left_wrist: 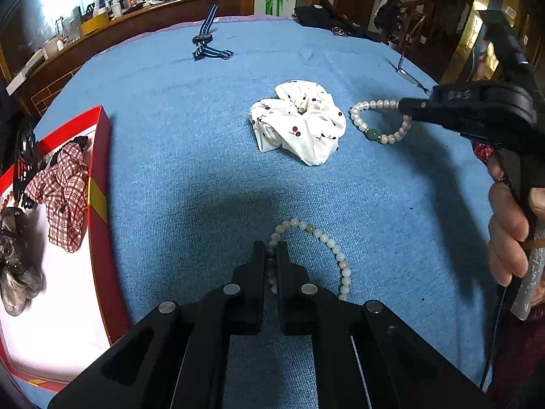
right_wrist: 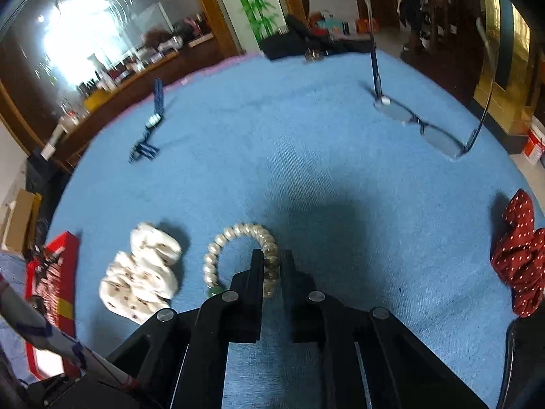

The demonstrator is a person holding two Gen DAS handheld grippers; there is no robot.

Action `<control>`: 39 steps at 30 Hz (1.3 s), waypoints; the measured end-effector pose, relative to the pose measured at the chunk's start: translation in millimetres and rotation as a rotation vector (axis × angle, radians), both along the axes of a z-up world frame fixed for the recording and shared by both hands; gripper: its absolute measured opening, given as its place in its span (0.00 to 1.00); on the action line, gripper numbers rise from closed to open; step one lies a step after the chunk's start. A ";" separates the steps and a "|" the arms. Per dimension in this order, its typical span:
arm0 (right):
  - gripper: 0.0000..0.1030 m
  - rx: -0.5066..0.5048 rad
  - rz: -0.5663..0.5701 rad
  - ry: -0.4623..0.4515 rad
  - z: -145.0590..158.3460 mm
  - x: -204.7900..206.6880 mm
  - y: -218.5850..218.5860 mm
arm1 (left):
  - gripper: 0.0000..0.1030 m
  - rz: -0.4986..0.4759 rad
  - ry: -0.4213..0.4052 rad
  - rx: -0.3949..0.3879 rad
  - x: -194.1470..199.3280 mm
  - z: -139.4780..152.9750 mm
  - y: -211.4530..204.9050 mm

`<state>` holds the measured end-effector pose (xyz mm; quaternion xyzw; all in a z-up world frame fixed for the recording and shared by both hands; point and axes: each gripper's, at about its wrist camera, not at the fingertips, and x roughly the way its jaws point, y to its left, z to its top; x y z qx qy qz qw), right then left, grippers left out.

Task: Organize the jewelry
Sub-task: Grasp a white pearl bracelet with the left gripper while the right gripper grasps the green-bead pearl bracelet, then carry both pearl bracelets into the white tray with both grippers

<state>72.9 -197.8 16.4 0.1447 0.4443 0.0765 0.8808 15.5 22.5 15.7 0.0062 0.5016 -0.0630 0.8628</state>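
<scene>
My left gripper (left_wrist: 271,250) is shut on a pale jade bead bracelet (left_wrist: 335,252) that lies on the blue cloth in front of me. My right gripper (right_wrist: 271,259) is shut on a white pearl bracelet (right_wrist: 221,242) with one green bead; it also shows in the left wrist view (left_wrist: 361,121), with the right gripper's tip (left_wrist: 407,105) on its far right side. A red box (left_wrist: 98,184) at the left holds a checked scrunchie (left_wrist: 64,191) and dark hair clips (left_wrist: 24,156).
A white cherry-print scrunchie (left_wrist: 299,129) lies mid-table beside the pearl bracelet. A striped-strap watch (left_wrist: 206,39) lies at the far side. Glasses (right_wrist: 425,129) stand at the far right. A red dotted scrunchie (right_wrist: 517,255) lies at the right edge.
</scene>
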 end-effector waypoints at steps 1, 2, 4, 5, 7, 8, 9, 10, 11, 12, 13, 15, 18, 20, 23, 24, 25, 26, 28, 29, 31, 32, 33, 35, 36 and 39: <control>0.09 0.009 0.008 -0.013 3.4 -1.8 0.8 | 0.05 0.002 -0.002 0.006 -0.2 0.0 -0.8; 0.09 0.012 0.012 -0.020 5.6 -3.4 1.6 | 0.05 0.002 -0.006 0.013 -1.4 0.1 -1.7; 0.09 0.030 0.023 -0.034 9.4 -6.5 3.4 | 0.05 0.003 -0.014 0.033 -2.4 -0.2 -4.7; 0.09 0.046 0.030 -0.040 11.7 -8.6 3.6 | 0.05 0.002 -0.014 0.039 -2.6 -0.6 -6.1; 0.09 0.078 0.052 -0.061 18.3 -12.9 5.9 | 0.05 0.002 -0.010 0.048 -2.1 -0.6 -7.5; 0.09 0.088 0.059 -0.073 22.2 -14.9 7.2 | 0.05 0.005 -0.004 0.050 -1.2 -0.6 -8.0; 0.09 0.100 0.068 -0.091 26.9 -17.9 8.3 | 0.05 0.008 0.001 0.051 -0.8 -0.5 -8.7; 0.09 0.112 0.078 -0.105 30.7 -20.6 9.8 | 0.05 0.010 0.004 0.054 -1.1 -0.4 -9.7; 0.09 0.119 0.085 -0.112 33.3 -23.1 11.2 | 0.05 0.012 0.006 0.056 -0.7 -0.4 -10.1; 0.09 0.127 0.095 -0.119 35.7 -25.9 13.4 | 0.05 0.019 0.011 0.052 -0.7 -0.1 -10.2; 0.09 0.136 0.106 -0.123 37.3 -27.8 16.1 | 0.05 0.022 0.014 0.042 -0.3 0.1 -9.9; 0.10 0.151 0.133 -0.130 40.6 -32.4 21.0 | 0.05 0.028 0.019 0.022 -1.1 0.5 -11.1; 0.10 0.166 0.185 -0.163 47.4 -42.6 29.7 | 0.05 0.041 0.024 -0.003 -3.8 2.5 -12.6; 0.10 0.173 0.215 -0.178 49.1 -48.8 33.9 | 0.05 0.051 0.016 -0.005 -6.6 6.7 -15.0; 0.10 0.193 0.253 -0.188 52.1 -53.9 37.8 | 0.05 0.063 0.002 -0.003 -11.8 14.9 -18.8; 0.10 0.190 0.260 -0.196 53.1 -55.6 39.6 | 0.05 0.064 0.001 0.001 -13.1 17.0 -20.1; 0.10 0.186 0.263 -0.196 53.3 -56.2 41.0 | 0.05 0.070 -0.003 0.005 -14.3 19.1 -21.1; 0.10 0.192 0.270 -0.190 52.9 -55.8 41.7 | 0.05 0.073 -0.004 0.008 -14.5 19.9 -21.6; 0.10 0.214 0.281 -0.180 53.3 -55.9 42.5 | 0.05 0.082 0.003 0.013 -14.5 20.2 -21.7; 0.10 0.211 0.283 -0.182 53.7 -56.3 42.2 | 0.05 0.085 0.005 0.008 -15.6 21.2 -21.4; 0.10 0.225 0.298 -0.172 55.5 -62.1 41.7 | 0.05 0.073 0.004 0.004 -16.4 23.1 -23.0; 0.10 0.234 0.306 -0.164 55.6 -64.3 41.6 | 0.05 0.072 -0.001 0.005 -16.9 23.6 -23.2; 0.10 0.234 0.314 -0.157 55.8 -68.2 41.1 | 0.05 0.070 -0.006 -0.001 -17.6 24.0 -23.2; 0.10 0.213 0.317 -0.152 57.8 -74.5 39.2 | 0.05 0.059 -0.005 -0.027 -15.6 23.4 -21.7; 0.10 0.203 0.313 -0.147 59.6 -78.1 37.3 | 0.05 0.052 -0.009 -0.037 -14.9 23.2 -21.3; 0.10 0.180 0.292 -0.162 68.5 -90.1 30.7 | 0.05 0.034 -0.017 -0.056 -13.6 23.0 -18.9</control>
